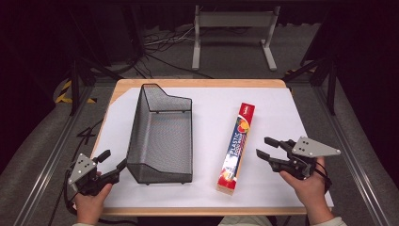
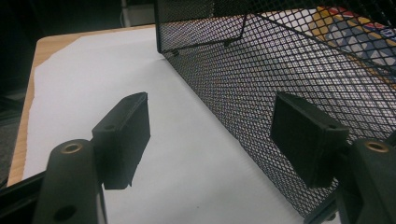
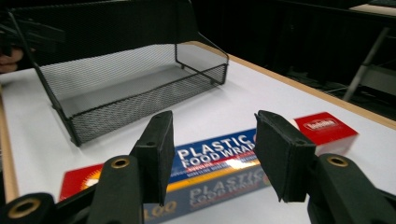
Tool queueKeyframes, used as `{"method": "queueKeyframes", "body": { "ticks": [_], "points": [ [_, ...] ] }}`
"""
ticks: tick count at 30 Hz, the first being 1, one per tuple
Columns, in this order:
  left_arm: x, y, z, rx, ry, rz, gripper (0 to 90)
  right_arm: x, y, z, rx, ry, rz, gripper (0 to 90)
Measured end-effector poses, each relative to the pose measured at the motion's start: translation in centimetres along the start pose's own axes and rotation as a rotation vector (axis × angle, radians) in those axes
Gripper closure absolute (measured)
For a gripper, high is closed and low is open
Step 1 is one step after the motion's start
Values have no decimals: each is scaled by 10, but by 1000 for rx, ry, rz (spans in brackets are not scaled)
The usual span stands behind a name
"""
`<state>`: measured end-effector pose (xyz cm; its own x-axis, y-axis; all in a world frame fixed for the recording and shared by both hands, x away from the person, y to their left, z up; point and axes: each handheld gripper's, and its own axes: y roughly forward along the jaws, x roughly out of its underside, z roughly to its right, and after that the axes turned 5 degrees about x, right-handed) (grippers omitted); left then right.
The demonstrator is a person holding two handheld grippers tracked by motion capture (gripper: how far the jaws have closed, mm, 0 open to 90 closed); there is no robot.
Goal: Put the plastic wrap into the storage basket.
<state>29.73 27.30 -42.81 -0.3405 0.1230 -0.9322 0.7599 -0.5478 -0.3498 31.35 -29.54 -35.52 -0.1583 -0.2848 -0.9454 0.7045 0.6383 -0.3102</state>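
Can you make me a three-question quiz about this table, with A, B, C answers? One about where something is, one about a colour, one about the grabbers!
1. Where is the plastic wrap box?
A. inside the basket
B. on the white sheet right of the mesh basket
C. on the floor

2. What colour is the basket?
A. black
B. yellow
C. pink

3. What is the right gripper doing?
A. squeezing the box
B. holding the basket
C. open, holding nothing

Answers: 1 B, the box lies flat beside the basket. 2 A, its wire mesh is black. 3 C, its jaws stand apart with the box lying beyond them.
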Motion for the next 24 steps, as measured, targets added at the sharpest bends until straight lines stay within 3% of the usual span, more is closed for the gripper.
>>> {"method": "queueKeyframes", "body": {
  "ticks": [11,15,21,24],
  "points": [
    [0,2,1,0,4,-7,295,-15,27,-19,-102,-5,-29,477],
    [1,3,0,-2,-1,-8,296,-18,40,-28,-169,1,-99,635],
    [1,2,0,-1,2,-8,296,-20,55,-45,-219,-36,-190,840],
    [1,2,0,-2,3,-8,296,-20,63,-54,-249,-49,-228,900]
  ]
}}
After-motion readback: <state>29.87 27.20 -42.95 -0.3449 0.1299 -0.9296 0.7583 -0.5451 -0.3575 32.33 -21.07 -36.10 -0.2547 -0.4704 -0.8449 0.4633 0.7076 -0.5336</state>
